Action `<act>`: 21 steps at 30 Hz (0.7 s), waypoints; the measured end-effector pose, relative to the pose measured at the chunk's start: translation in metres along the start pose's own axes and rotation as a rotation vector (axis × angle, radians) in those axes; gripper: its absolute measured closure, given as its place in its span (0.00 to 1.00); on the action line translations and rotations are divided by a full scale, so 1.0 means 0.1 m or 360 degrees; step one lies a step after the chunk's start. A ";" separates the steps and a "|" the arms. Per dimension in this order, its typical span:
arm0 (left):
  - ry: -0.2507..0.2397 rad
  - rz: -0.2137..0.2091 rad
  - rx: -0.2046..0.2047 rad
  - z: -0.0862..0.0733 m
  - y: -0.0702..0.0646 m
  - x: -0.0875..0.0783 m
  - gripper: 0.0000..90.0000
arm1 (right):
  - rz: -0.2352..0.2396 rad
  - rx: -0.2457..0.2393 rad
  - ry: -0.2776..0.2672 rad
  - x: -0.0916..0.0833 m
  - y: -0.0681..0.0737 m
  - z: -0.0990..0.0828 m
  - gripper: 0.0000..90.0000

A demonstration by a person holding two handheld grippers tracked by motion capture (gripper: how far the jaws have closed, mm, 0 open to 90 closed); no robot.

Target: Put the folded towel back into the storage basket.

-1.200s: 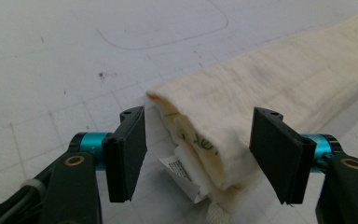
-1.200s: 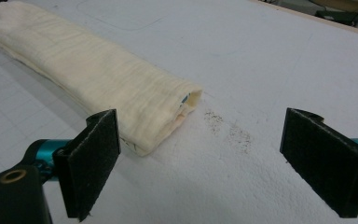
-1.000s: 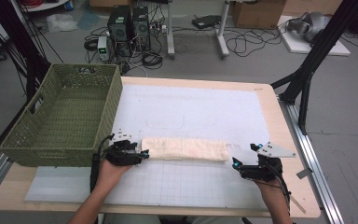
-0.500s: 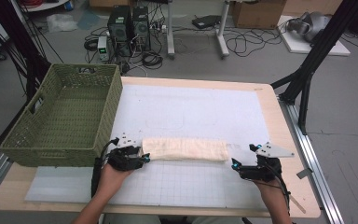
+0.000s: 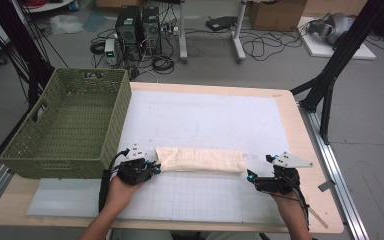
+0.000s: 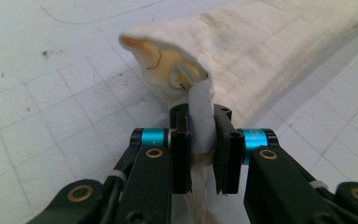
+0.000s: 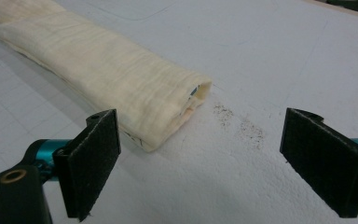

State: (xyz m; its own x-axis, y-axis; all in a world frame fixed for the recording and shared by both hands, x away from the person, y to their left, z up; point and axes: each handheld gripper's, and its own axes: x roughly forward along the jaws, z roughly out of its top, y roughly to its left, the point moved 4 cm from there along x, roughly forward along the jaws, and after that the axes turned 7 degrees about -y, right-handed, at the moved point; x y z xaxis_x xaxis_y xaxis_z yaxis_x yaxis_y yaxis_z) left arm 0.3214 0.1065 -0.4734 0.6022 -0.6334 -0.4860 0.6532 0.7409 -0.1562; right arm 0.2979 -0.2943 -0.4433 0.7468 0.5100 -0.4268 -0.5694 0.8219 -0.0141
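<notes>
Cream cloth [image 5: 200, 160], folded long, lay on the tabletop [image 5: 285, 107] between the tongs, its left end pinched in the left tongs [image 6: 200, 142] that had just been closing, its right end just ahead of the wide-open right tongs [image 7: 219, 163].

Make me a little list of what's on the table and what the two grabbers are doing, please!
cloth: long cream folded fabric cloth, lying flat on the white gridded mat
left hand-held gripper: jaws just closed, pinching the cloth's left end
right hand-held gripper: jaws wide open, just short of the cloth's right end, not touching
basket: green woven rectangular basket, at the table's left side, nothing seen in it
table: light wooden table
</notes>
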 end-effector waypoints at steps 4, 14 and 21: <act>-0.0012 -0.0007 -0.0024 0.00 0.01 0.00 0.88 | 0.0011 0.0043 0.0018 0.06 0.02 0.00 0.13; -0.0040 -0.0029 -0.0078 0.01 0.06 -0.01 0.87 | 0.0069 0.0072 0.0064 0.30 0.15 0.01 0.45; -0.0060 -0.0023 -0.0071 0.02 0.07 -0.02 0.88 | 0.0062 0.0077 0.0119 0.39 0.16 -0.06 0.56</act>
State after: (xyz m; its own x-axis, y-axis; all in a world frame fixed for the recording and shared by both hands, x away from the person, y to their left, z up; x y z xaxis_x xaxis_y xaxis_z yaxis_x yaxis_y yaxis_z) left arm 0.3257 0.1130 -0.4722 0.6102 -0.6515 -0.4508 0.6415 0.7402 -0.2013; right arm 0.3159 -0.2628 -0.4653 0.6954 0.5232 -0.4927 -0.5791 0.8139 0.0470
